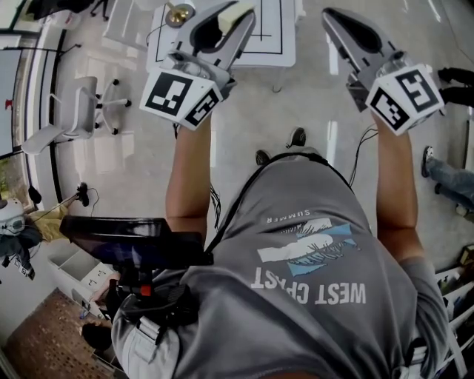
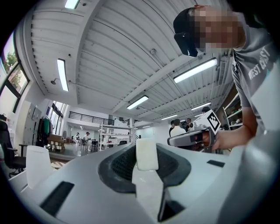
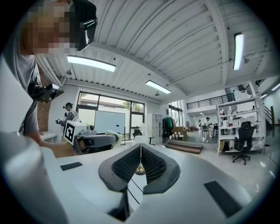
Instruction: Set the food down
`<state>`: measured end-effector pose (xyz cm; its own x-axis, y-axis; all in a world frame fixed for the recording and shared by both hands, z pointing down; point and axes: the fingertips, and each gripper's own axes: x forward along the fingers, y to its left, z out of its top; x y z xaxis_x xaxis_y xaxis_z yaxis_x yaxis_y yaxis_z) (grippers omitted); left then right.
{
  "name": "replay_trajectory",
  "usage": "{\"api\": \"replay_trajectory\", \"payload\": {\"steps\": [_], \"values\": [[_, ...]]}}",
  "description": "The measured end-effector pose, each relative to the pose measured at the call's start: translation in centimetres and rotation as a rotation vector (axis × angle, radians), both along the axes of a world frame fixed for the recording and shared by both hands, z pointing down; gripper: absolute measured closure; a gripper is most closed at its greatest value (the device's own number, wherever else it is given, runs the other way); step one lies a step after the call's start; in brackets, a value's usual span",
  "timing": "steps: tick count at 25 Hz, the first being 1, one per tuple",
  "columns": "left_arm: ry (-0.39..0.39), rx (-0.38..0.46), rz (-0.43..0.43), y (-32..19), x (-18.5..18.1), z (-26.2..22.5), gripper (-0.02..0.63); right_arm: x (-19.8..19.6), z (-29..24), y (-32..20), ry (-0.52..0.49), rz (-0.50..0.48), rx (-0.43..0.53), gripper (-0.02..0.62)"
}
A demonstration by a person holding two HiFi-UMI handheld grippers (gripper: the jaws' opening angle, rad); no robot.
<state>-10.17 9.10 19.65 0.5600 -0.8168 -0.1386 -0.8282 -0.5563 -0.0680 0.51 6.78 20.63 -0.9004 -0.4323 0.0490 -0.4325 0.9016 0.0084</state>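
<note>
While it is carried, food [image 2: 147, 154]: pale cream block, upright, clamped near the tips of the left fingers [image 2: 175, 164]; its upper part stands clear above the pads.
Left fingers: closed on the food, held part-way apart by the block's width.
Right fingers [image 3: 159, 164]: closed together, nothing held; a small golden glint at the seam, cannot tell what.
Place: food out in front of the person, high over the floor [image 1: 296, 104]; white surface [image 1: 285, 37] lies ahead, below the tips in the head view.
Step (judged): approach; food not yet set down.
Risk 1: slip. Cause: grip only near the tips on a smooth-looking block; a jolt or tilt could twist it out.
Risk 2: drop from height. Cause: opening before the block touches the surface; it could bounce or tip off the edge.
Risk 3: crushing. Cause: extra squeeze on what looks soft.
Risk 4: knocking the brass thing [image 1: 178, 13] at the surface's corner. Cause: left fingers coming down close beside it.
</note>
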Motion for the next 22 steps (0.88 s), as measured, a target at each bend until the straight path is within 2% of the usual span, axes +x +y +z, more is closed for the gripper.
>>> {"api": "replay_trajectory", "payload": {"steps": [5, 10, 17, 22], "values": [[-0.020, -0.010, -0.035, -4.1, 1.1, 1.5, 0.500, 0.9, 2.0, -4.5, -0.016, -0.036, -0.023, 0.586], [-0.028, -0.014, -0.073, -7.3, 2.6, 1.3, 0.500, 2.1, 1.7, -7.7, -0.023, -0.082, -0.024, 0.586], [-0.050, -0.011, -0.108, -10.1, 5.0, 1.0, 0.500, 4.3, 1.2, -10.8, -0.036, -0.119, -0.012, 0.586], [-0.070, -0.026, -0.099, -11.5, 5.9, 1.3, 0.500, 5.0, 1.4, -12.2, -0.054, -0.113, -0.023, 0.586]]}}
